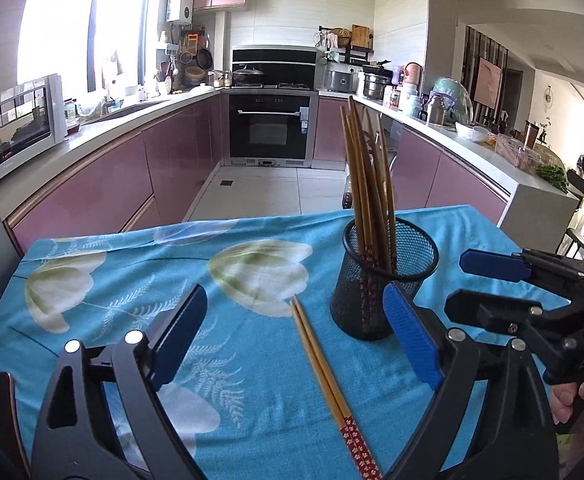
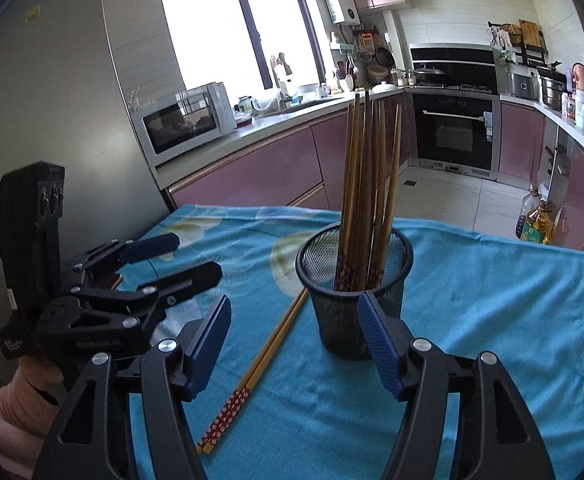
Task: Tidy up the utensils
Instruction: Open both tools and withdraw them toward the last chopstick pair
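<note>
A pair of loose bamboo chopsticks with red patterned handles (image 1: 323, 376) lay flat on the blue floral tablecloth (image 1: 132, 280), nearest the left gripper (image 1: 295, 344), whose blue-padded fingers (image 1: 409, 340) stood wide around them without touching. At one o'clock from the pair stood a black mesh cylindrical holder (image 1: 375, 280), upright, with more bamboo chopsticks (image 1: 365, 184) leaning inside. The right gripper (image 2: 293, 348) had its fingers (image 2: 208, 344) wide too, empty, the holder just beyond its right finger. The table (image 2: 491, 300) faced a kitchen of pink cabinets (image 1: 92, 196).

left gripper (image 1: 295, 344) jaws apart over loose chopsticks (image 1: 323, 376), mesh holder (image 1: 375, 284) beside
</note>
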The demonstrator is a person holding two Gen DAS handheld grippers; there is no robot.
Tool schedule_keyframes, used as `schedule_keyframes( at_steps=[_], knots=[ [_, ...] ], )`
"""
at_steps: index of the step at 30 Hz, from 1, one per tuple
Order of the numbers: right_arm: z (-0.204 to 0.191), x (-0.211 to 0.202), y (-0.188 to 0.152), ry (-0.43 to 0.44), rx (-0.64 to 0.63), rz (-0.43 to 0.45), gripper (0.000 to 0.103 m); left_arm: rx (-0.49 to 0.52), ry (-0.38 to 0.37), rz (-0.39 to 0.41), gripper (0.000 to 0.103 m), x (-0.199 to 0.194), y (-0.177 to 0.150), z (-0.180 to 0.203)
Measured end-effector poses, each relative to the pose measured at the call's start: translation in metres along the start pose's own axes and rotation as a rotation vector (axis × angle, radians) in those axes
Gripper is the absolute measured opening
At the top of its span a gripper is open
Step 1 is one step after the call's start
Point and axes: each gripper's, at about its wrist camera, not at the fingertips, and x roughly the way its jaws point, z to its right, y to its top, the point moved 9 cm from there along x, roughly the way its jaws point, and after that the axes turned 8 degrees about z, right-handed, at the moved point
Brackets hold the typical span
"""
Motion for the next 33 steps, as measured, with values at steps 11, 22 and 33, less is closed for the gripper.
schedule_keyframes(
  at_steps=[11, 22, 33],
  knots=[
    [-0.037, 0.036, -0.08, 0.037, -0.025, -0.212, 0.057, -0.048, 0.05, -0.104, 0.086, -0.009, -0.058, -0.039],
    [-0.048, 0.041, -0.101, -0.005, -0.048, -0.271, 0.036, -0.073, 0.048, -0.136, 0.083, -0.014, -0.078, -0.048],
    [-0.033, 0.035, -0.104, -0.028, 0.007, -0.281, 0.024, -0.051, 0.008, -0.162, 0.081, -0.011, -0.086, -0.036]
  ],
)
